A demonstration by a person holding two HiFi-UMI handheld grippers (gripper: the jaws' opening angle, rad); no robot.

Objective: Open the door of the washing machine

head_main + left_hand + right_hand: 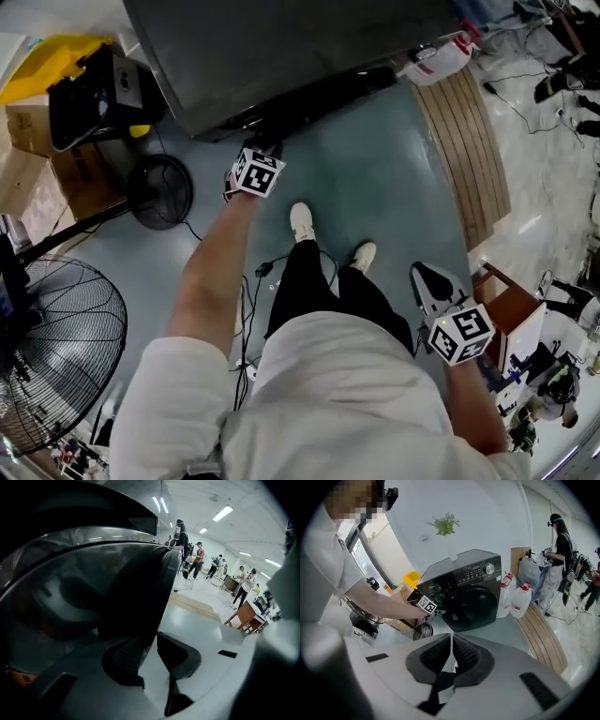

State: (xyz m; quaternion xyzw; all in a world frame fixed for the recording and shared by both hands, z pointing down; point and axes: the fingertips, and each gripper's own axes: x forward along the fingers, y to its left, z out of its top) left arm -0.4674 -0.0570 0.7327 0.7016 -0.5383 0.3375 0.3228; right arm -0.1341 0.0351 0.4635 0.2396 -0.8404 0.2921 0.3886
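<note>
The black front-loading washing machine (281, 47) stands on the floor just ahead of the person, its round dark door (474, 603) facing them. The left tongs (151, 645) are pinched on the door's left rim. The right tongs (451, 641) hang closed and empty at the person's side. The door is likely stiff, latched and glossy-slick, so a firm hold on that rim, probably opposite the hinge, and a steady outward pull should suit.
</note>
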